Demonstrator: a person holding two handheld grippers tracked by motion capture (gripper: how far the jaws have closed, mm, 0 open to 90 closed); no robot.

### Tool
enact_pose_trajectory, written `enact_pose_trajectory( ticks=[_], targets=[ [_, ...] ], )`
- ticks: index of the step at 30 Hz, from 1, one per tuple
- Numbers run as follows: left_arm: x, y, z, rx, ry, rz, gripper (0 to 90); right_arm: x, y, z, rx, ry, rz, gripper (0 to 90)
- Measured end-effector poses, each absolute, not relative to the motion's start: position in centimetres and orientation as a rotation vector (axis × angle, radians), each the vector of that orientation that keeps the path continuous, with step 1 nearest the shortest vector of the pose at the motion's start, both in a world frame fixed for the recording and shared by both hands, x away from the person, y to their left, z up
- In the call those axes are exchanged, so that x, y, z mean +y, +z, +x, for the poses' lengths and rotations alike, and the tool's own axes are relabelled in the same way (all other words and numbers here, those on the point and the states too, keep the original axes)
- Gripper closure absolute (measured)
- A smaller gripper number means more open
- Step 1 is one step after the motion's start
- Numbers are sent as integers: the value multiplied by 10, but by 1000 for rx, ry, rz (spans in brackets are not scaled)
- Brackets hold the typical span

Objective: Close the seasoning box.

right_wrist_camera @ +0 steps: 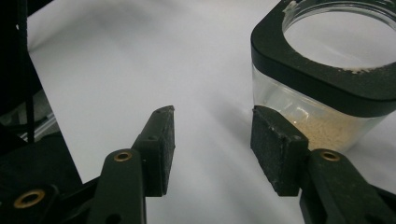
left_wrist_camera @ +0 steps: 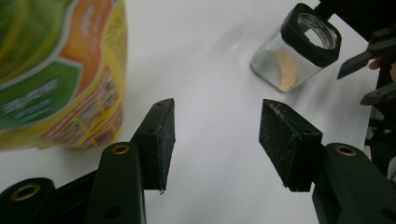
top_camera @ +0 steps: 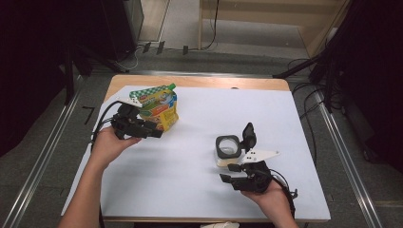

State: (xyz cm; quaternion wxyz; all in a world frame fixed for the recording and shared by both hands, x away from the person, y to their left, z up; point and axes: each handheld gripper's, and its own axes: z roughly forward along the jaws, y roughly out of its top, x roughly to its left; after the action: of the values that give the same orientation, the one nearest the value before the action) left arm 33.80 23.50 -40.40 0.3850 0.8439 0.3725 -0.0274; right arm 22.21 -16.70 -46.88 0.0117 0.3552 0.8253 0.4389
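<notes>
Item one, toward the far-left corner of the worktop [top_camera: 199, 190]: a standing pouch [top_camera: 157, 105] printed in yellow, green and orange, spout at its top. Your left gripper [top_camera: 154, 131] was level just beside its near side, jaws released with nothing between them; in the left gripper view the pouch [left_wrist_camera: 56, 74] stood left of the jaws, apart from the pads [left_wrist_camera: 161, 140].

Item two, right of centre, nearer the front edge: a clear square jar [top_camera: 228, 147] with a black collar, open, its black lid [top_camera: 249, 134] flipped up at the far-right side. A little pale granular stuff [right_wrist_camera: 322, 128] lay at its bottom.

Item three, near the front-right corner: your right gripper [top_camera: 230, 172], just before the jar, jaws parted and empty. In the right gripper view the jar [right_wrist_camera: 327, 60] sat beyond the right-hand pad [right_wrist_camera: 275, 144], not between the two.
</notes>
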Motion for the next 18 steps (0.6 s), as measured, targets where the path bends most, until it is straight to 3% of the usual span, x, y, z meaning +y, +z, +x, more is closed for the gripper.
enact_pose_trajectory(
  ticks=[18],
  targets=[
    [277, -395, 341, 1038, 11, 2093, 464, -161, -470, 221, 2605, 1366, 1059, 504]
  ],
)
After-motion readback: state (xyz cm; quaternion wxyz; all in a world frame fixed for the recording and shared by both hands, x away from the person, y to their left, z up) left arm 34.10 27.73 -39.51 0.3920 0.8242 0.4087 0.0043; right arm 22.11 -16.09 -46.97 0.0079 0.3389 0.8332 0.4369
